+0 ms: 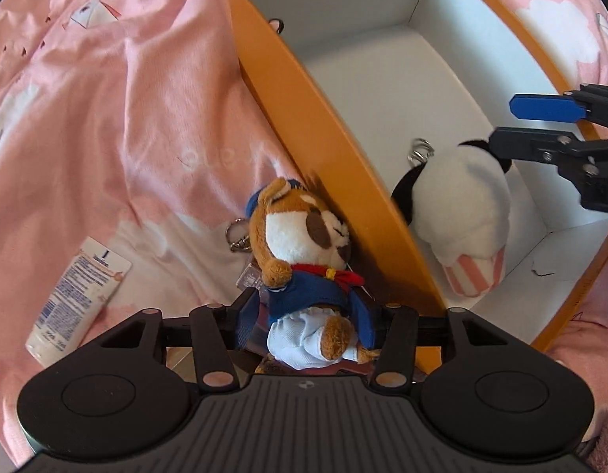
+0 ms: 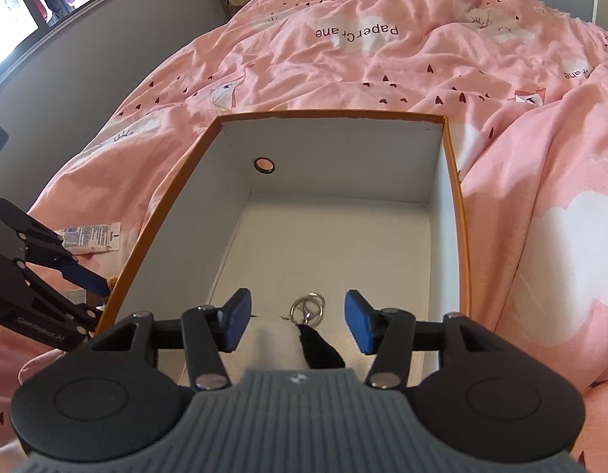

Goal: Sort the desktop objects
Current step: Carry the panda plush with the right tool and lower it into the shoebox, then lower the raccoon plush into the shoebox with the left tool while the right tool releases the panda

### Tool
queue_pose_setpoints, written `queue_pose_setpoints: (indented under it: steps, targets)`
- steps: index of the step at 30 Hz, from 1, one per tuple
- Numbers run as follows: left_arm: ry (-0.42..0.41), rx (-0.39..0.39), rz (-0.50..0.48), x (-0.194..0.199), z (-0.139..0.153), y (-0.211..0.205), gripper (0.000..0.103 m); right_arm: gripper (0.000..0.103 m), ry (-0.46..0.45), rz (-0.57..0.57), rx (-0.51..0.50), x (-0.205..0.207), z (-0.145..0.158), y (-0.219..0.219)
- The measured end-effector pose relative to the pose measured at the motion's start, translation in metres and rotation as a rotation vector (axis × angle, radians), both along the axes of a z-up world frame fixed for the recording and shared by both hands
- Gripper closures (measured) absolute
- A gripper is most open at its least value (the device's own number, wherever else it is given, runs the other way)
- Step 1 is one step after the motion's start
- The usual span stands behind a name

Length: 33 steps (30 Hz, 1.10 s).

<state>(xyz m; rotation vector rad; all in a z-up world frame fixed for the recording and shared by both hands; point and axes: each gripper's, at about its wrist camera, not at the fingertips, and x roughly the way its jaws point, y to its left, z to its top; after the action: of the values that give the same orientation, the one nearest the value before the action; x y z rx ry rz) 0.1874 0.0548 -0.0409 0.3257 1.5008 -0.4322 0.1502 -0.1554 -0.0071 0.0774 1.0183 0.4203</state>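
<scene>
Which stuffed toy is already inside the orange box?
The black-and-white plush with the pink striped bottom lies inside the orange box. The brown plush in blue clothes is outside, on the pink blanket against the box's wall.

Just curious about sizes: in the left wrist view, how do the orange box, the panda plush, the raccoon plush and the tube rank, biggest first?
1. Orange box, by far.
2. Raccoon plush and panda plush: they look alike, and the raccoon is nearer the camera, so no ranking.
3. Tube, smallest.
</scene>
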Motion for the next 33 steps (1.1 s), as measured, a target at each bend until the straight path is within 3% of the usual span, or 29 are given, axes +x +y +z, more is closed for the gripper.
queue_pose_setpoints:
  steps: [8,10,18,21,23,28,33]
  targets:
    - [0.052,-0.130,0.108,0.001,-0.012,0.029,0.044,0.040,0.076,0.037,-0.011,-0.015,-0.006,0.013]
    - [0.054,-0.123,0.114,0.002,-0.014,0.034,0.044,0.034,0.101,0.040,-0.015,-0.016,-0.011,0.014]
    - [0.011,-0.096,0.115,-0.001,-0.016,0.038,0.043,0.034,0.167,0.018,-0.037,-0.013,-0.035,0.023]
    - [-0.007,-0.097,0.118,-0.005,-0.019,0.036,0.056,0.034,0.188,0.012,-0.012,-0.010,-0.040,0.024]
    - [-0.020,-0.105,0.137,-0.007,-0.017,0.039,0.058,0.034,0.188,0.008,-0.012,-0.010,-0.041,0.025]
    - [-0.081,-0.144,0.208,-0.018,-0.001,0.056,0.061,0.035,0.209,0.009,0.009,-0.008,-0.044,0.025]
    - [-0.184,-0.180,0.289,-0.023,0.043,0.080,0.062,0.040,0.215,0.010,0.029,-0.001,-0.044,0.026]
